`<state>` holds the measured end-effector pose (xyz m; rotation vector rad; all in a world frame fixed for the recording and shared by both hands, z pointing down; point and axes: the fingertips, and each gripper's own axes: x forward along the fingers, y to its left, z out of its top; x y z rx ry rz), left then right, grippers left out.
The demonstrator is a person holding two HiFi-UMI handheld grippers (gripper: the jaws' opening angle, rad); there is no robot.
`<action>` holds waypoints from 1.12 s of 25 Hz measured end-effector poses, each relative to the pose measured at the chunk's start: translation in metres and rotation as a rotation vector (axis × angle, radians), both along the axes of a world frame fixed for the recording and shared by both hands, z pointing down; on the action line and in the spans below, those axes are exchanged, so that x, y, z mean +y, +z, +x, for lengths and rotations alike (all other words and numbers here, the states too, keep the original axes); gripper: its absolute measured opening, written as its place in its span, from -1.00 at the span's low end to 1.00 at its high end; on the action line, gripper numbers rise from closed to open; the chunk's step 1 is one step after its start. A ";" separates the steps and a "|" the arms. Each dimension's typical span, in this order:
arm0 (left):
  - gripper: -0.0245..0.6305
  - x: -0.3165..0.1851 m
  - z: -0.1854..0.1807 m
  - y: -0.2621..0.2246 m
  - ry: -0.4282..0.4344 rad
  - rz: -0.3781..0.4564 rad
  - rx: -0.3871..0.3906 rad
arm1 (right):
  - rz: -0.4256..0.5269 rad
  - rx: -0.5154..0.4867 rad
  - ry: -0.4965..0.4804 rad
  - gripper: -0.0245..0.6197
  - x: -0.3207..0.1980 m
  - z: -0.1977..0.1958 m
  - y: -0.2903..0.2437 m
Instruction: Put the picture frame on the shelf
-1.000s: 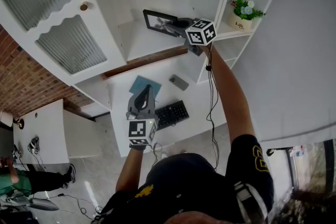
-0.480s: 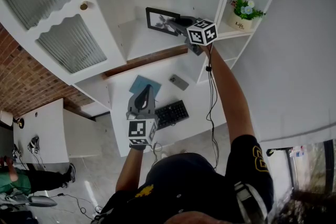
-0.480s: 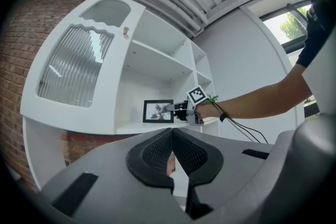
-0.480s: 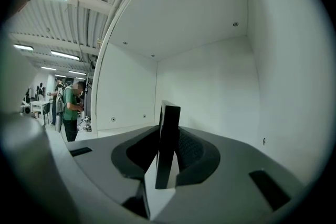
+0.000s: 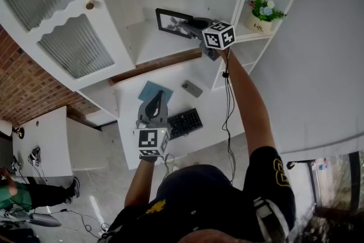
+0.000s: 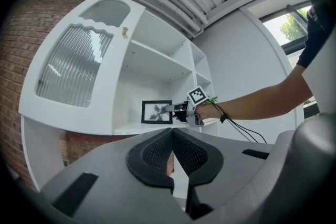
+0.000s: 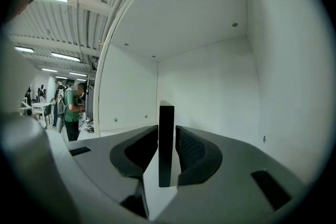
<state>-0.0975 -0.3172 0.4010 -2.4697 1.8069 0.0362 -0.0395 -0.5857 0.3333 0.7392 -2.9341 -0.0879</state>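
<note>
The black picture frame stands upright on the white shelf of the wall unit, also seen from the left gripper view as the frame. My right gripper reaches level into the shelf bay. Its jaws have just been opening, and the frame's edge stands between the pads with thin gaps on both sides. My left gripper hangs lower, over the desk, pointing at the shelf. In its own view the left gripper is shut with nothing in it.
A potted plant sits in the narrow shelf bay to the right. On the desk below lie a keyboard, a phone and a blue book. A ribbed-glass cabinet door hangs at the left. People stand far behind.
In the head view the frame sits a touch higher and more upright against the right gripper's tips. Both arms stay where they were.
</note>
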 end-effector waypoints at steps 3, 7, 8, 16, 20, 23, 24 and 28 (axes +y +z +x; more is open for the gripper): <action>-0.87 0.000 -0.001 0.000 -0.001 0.002 0.005 | -0.007 -0.020 0.007 -0.63 0.002 0.002 -0.003; -0.87 0.000 0.000 0.000 0.000 0.006 0.011 | -0.021 -0.014 0.022 -0.45 0.003 0.006 0.000; -0.87 0.001 0.000 0.000 0.001 0.007 0.011 | -0.022 -0.016 0.025 -0.45 0.003 0.008 0.000; -0.87 0.004 -0.002 0.001 -0.001 0.005 0.019 | -0.017 -0.016 0.035 -0.43 0.010 0.008 0.002; -0.87 0.005 -0.001 -0.002 0.003 0.012 0.023 | -0.025 -0.022 0.060 -0.31 0.009 0.011 0.002; -0.87 0.008 -0.003 0.000 0.000 0.010 0.022 | -0.036 -0.036 0.073 -0.06 0.014 0.012 0.003; -0.87 0.008 -0.004 0.001 -0.002 0.008 0.023 | -0.029 -0.031 0.081 -0.06 0.015 0.012 0.005; -0.87 0.008 -0.005 0.001 -0.003 0.006 0.022 | -0.020 -0.022 0.098 -0.03 0.017 0.014 0.006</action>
